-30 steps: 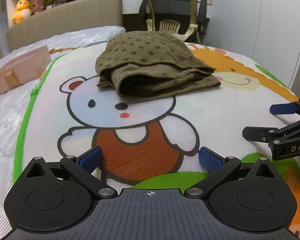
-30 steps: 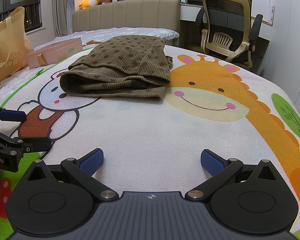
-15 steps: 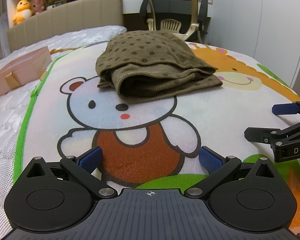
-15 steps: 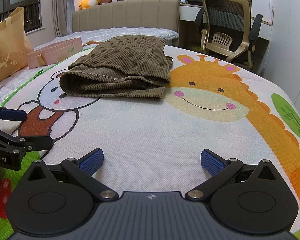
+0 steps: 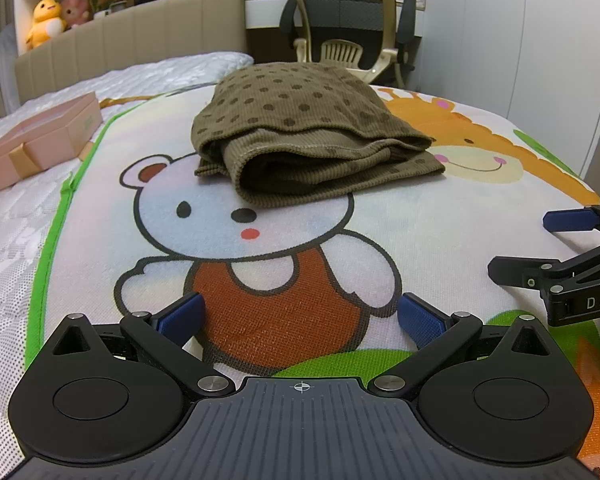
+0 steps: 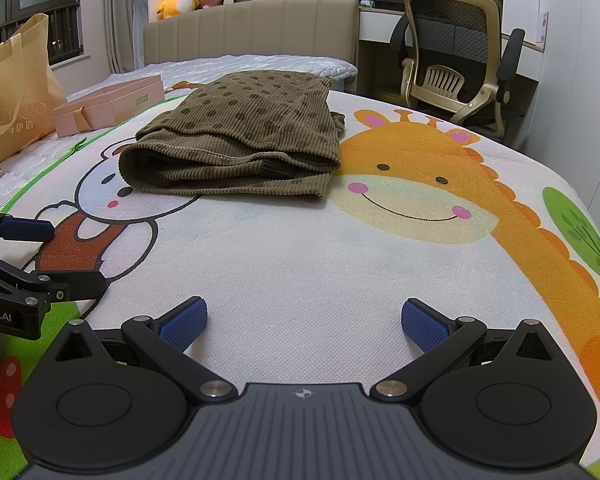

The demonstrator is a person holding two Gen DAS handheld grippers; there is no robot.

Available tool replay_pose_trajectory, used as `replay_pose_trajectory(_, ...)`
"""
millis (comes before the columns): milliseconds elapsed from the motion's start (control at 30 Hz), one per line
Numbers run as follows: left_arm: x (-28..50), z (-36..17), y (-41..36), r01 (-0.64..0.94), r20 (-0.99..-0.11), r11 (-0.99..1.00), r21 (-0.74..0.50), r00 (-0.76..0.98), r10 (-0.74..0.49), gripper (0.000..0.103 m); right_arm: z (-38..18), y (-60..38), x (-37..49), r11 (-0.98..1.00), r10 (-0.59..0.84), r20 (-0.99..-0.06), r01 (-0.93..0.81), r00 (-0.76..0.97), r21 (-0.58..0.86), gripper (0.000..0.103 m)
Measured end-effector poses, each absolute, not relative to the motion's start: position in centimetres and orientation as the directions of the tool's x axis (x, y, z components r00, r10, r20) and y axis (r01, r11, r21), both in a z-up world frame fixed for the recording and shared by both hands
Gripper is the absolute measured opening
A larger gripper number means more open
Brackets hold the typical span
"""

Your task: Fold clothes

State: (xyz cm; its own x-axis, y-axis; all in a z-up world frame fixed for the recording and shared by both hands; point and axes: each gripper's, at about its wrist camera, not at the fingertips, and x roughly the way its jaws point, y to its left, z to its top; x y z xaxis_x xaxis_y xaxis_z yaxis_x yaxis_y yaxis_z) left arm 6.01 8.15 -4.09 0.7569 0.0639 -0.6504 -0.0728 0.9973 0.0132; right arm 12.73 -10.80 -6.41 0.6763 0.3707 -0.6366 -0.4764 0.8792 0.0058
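the brown dotted garment (image 5: 308, 140) lies at upper centre of the frame, already doubled into a compact ribbed bundle on the cartoon-print mat (image 5: 380, 232); folding looks nearly complete. the left tool (image 5: 300, 318) and right tool (image 6: 304, 320) sit low in frame, spread wide, empty, well apart from it.

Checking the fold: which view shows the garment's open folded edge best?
The left wrist view: the garment faces it with the rolled opening and its layers showing. The right wrist view shows the garment more from the side, its layers flatter.
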Motion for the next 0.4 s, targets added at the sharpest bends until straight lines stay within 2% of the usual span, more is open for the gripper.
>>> replay_pose_trajectory(400,5.78,-4.02,8.51,-0.073,-0.64,0.997,-0.014,0.767,0.047,0.103,-6.4,-10.74,12.71,0.879,0.371,-0.636,-0.476,0.676,0.006,0.103)
